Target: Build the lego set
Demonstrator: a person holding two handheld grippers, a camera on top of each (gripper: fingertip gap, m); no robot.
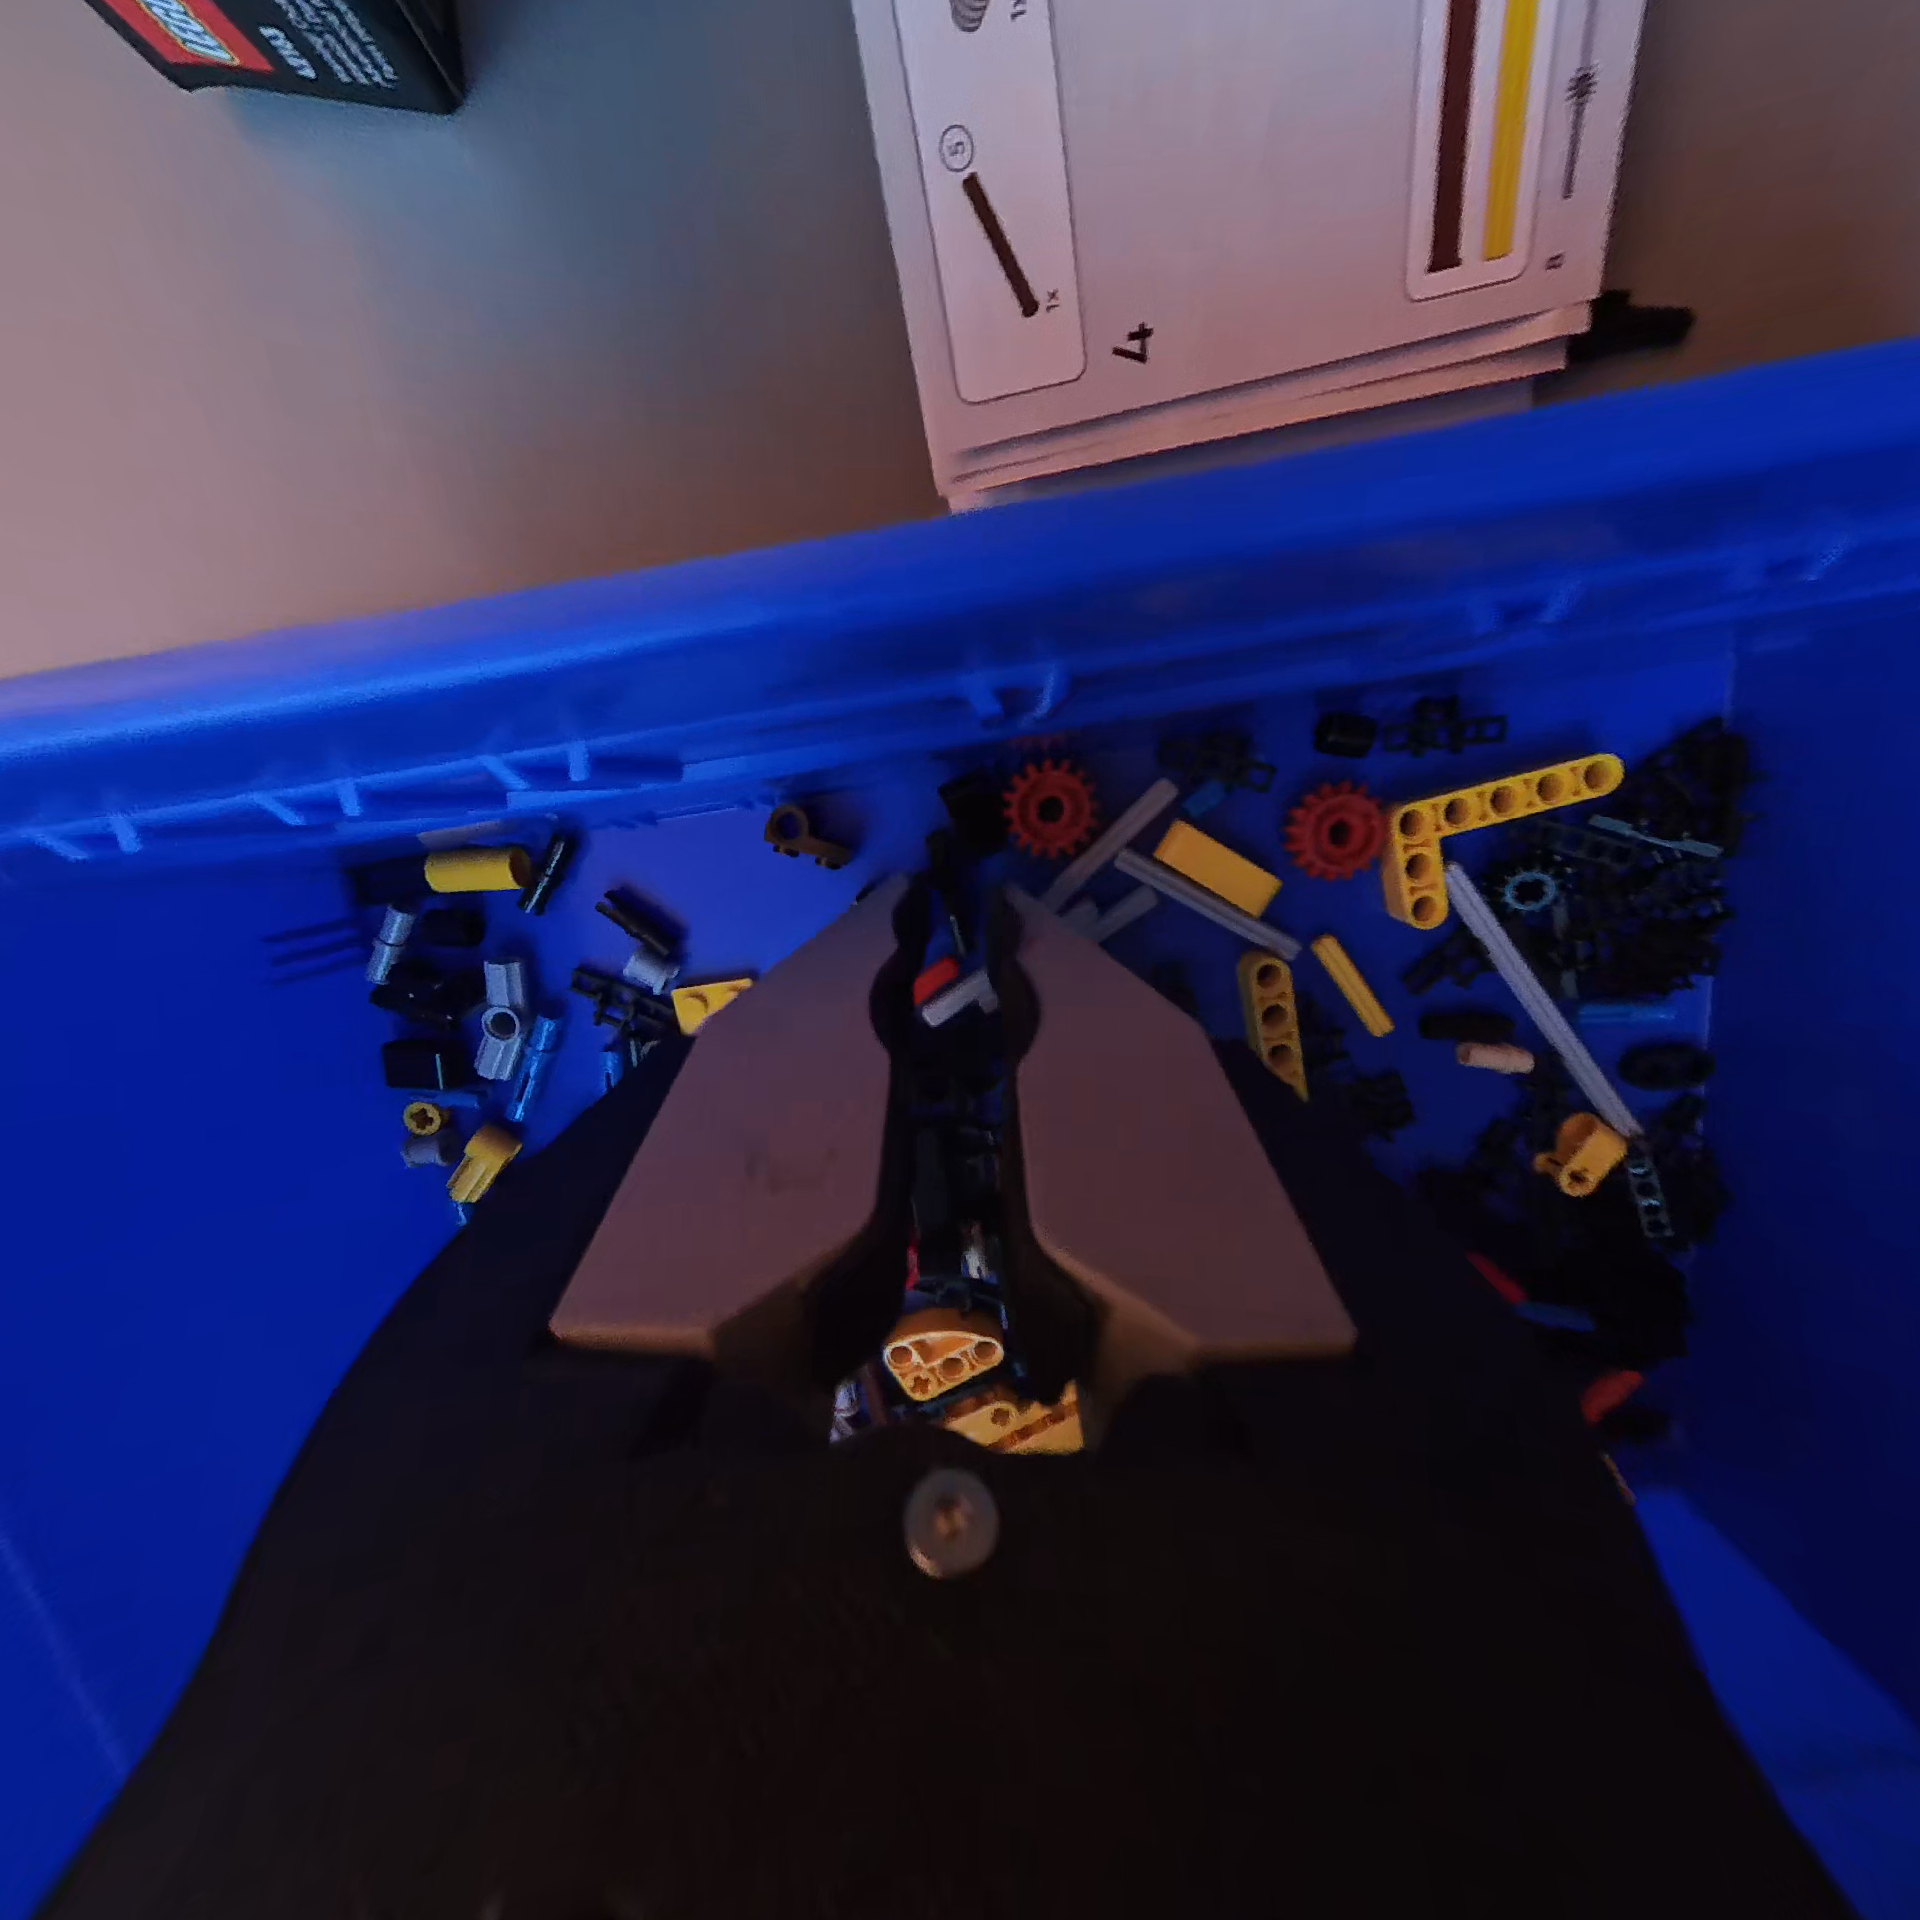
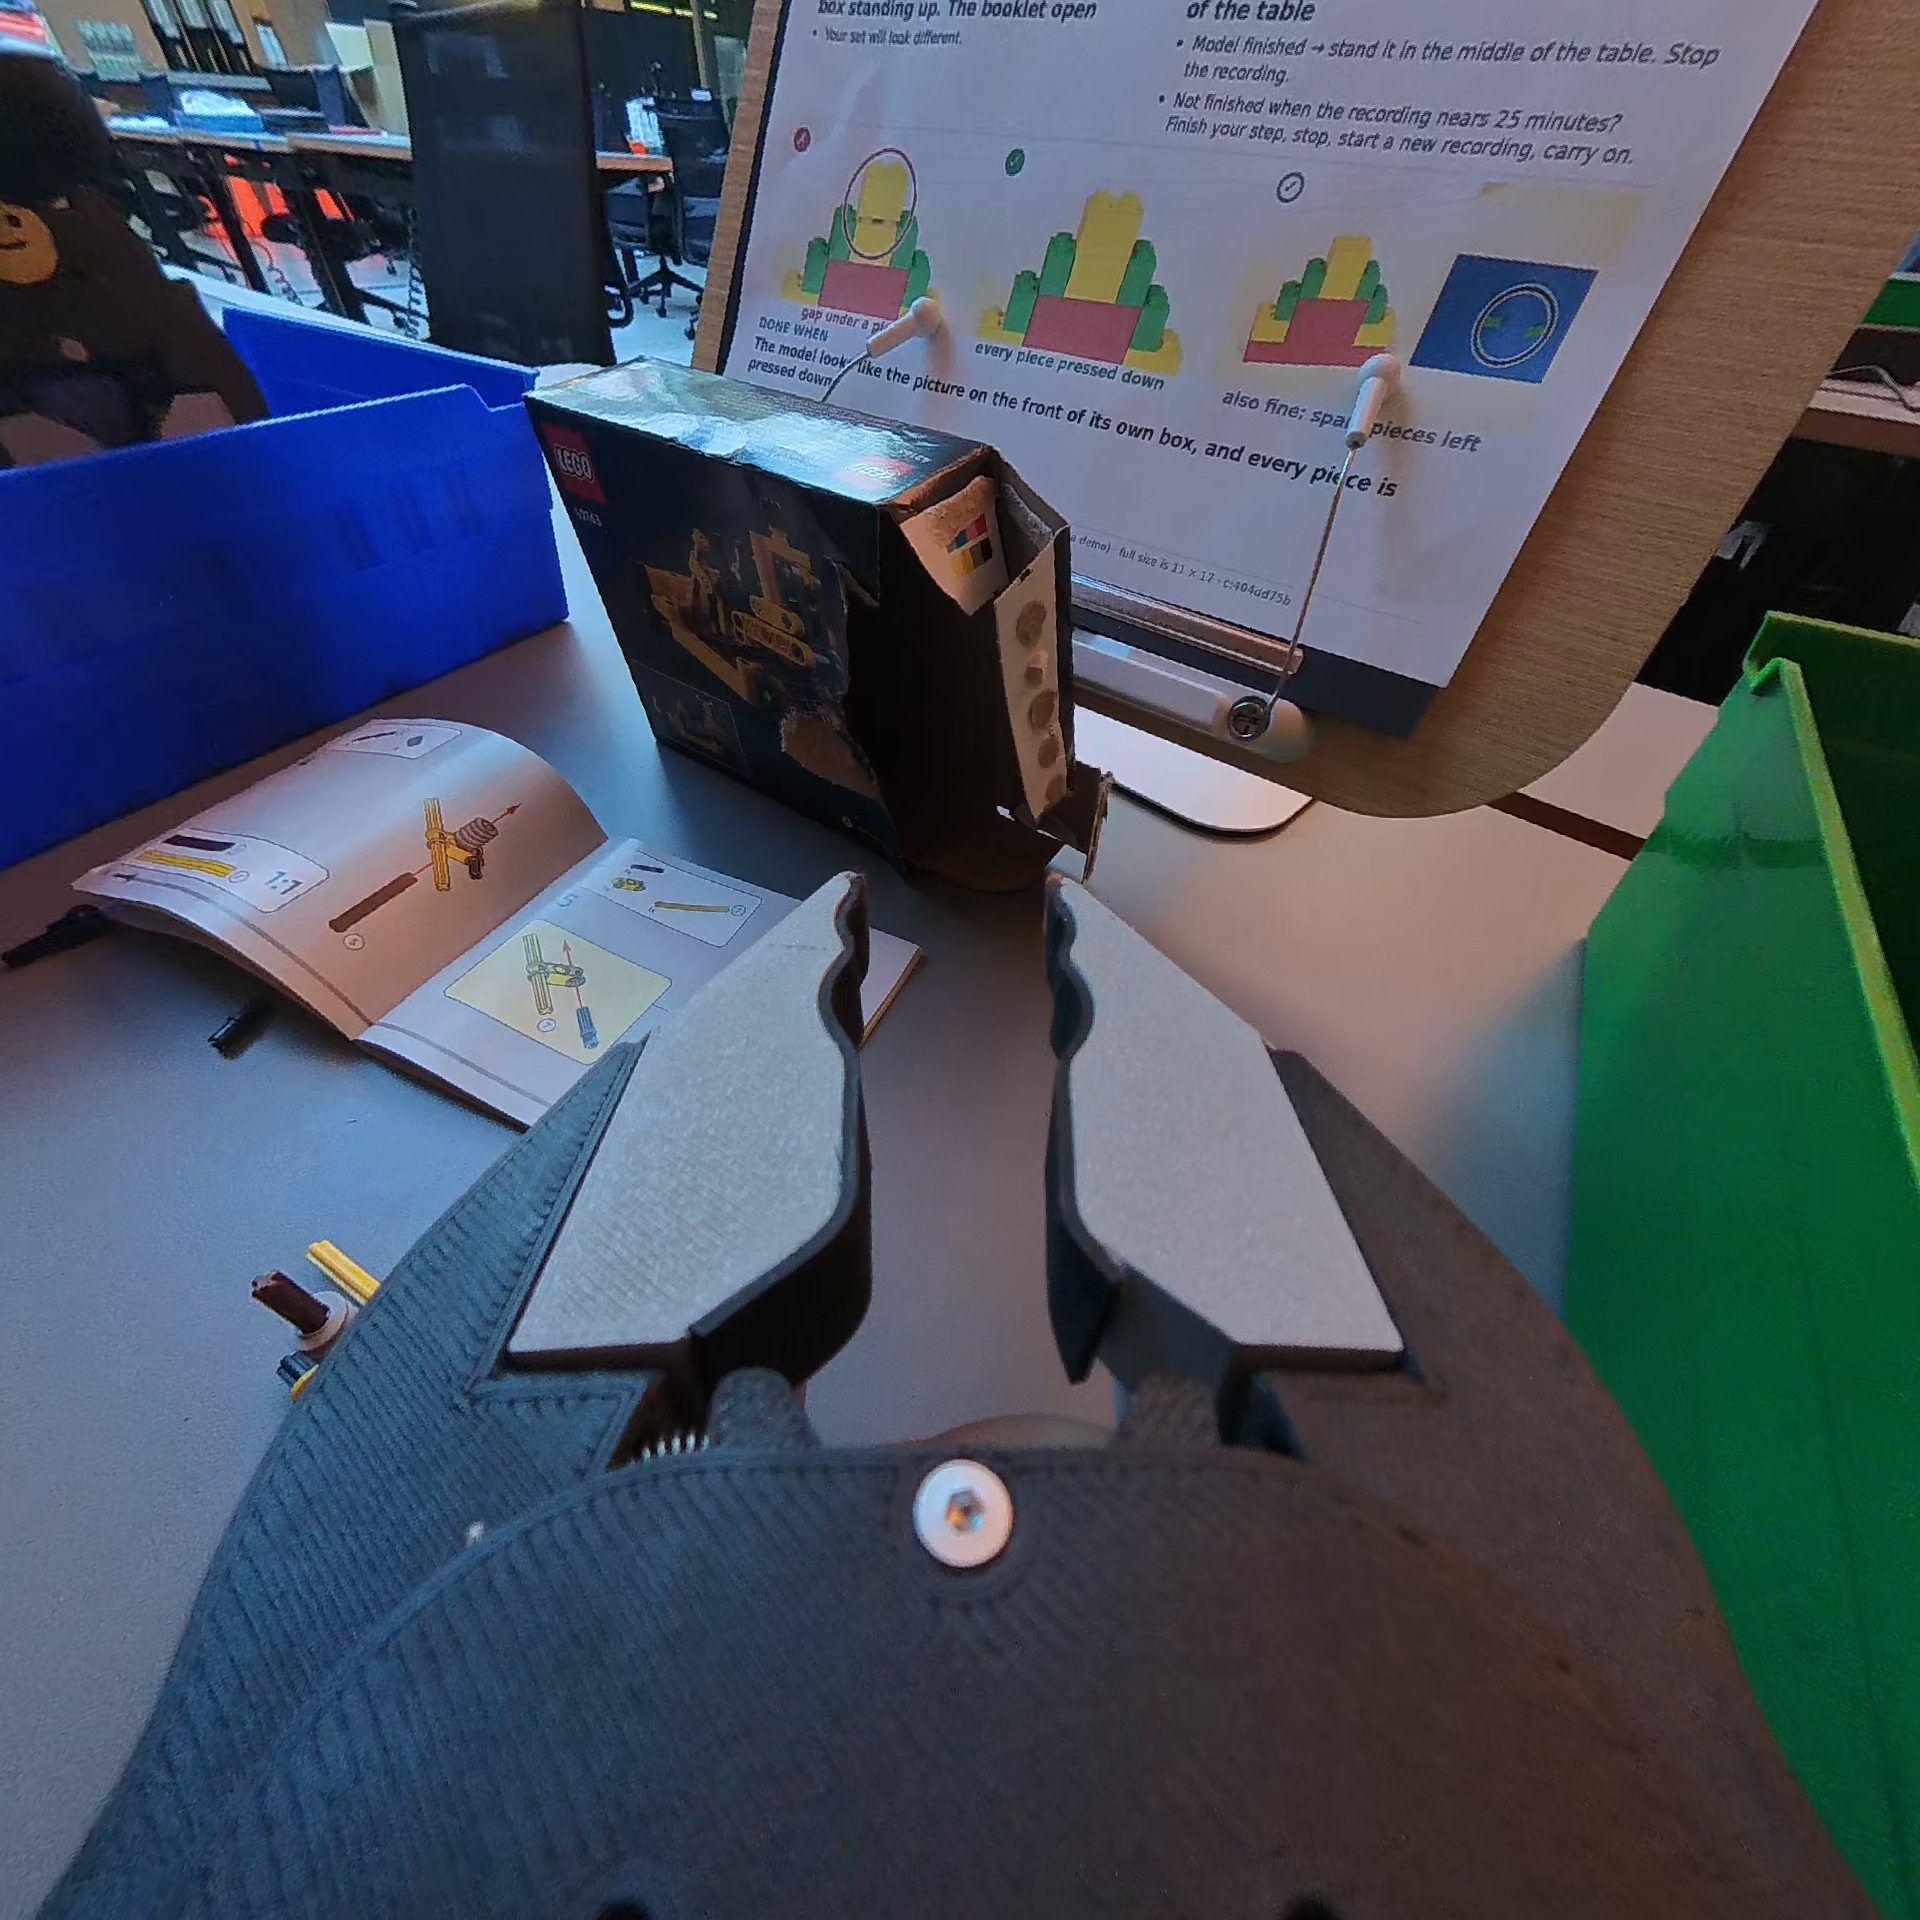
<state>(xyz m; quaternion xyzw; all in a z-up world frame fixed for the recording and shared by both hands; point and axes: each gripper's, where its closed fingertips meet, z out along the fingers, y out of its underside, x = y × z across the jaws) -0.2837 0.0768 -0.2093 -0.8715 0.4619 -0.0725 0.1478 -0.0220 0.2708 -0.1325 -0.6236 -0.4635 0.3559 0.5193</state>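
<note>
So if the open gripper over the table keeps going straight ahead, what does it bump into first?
Probably the torn dark cardboard box standing right ahead of the right gripper, though how far off it stands is unclear.

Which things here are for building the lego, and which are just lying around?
For building:
- blue bin of loose pieces, such as the yellow L-shaped beam and red gears
- instruction booklet
- set box
- small part-built piece on the table

Just lying about:
- green bin
- propped board with a printed sheet
- dark soft toy
</note>
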